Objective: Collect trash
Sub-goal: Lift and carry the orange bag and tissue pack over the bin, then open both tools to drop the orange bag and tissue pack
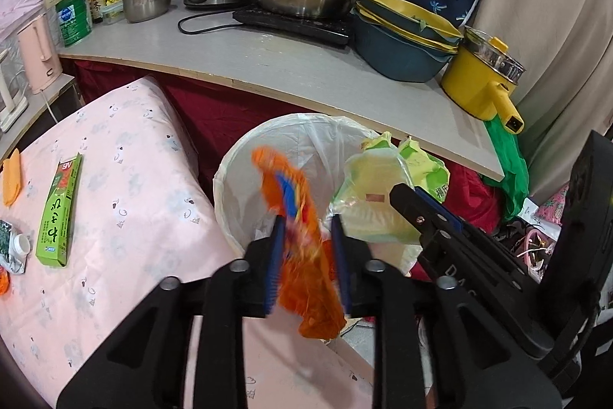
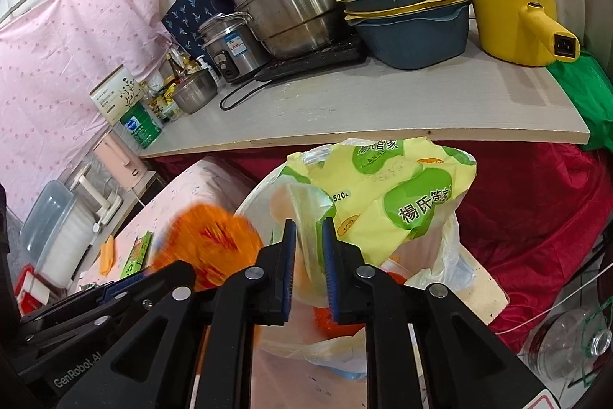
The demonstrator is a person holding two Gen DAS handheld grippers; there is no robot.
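Black two-finger left gripper [image 1: 308, 240] with blue pads is seen nearest in the left wrist view; its jaws stand partly apart with a crumpled orange snack wrapper [image 1: 302, 244] hanging between them; the wrapper is motion-blurred, and no pad is seen pressing on it; the wrapper is placed over the mouth of a round bin lined with a white plastic bag [image 1: 237, 156]; a pale yellow-green plastic package with printed green patches [image 1: 377, 196] is seen at the bin's right rim, beside the black right gripper [image 1: 425, 207]; a green rectangular carton [image 1: 59, 211] is laid flat on a pink patterned cloth surface [image 1: 134, 186] left of the bin, well apart from it; a small orange scrap [image 1: 11, 181] is seen at the cloth's far left edge.

In the right wrist view, the right gripper [image 2: 308, 244] is seen with jaws narrowly parted; a thin translucent fold of the yellow-green package [image 2: 402, 194] is seen between the pads; whether it is pinched cannot be told; the package is spread over the white-lined bin [image 2: 452, 248]; the orange wrapper [image 2: 208, 236] appears blurred to the left, above the left gripper [image 2: 126, 280]; behind, a grey shelf board [image 2: 364, 117] carries a large steel stockpot [image 2: 287, 10] and a yellow electric pot [image 2: 513, 22].
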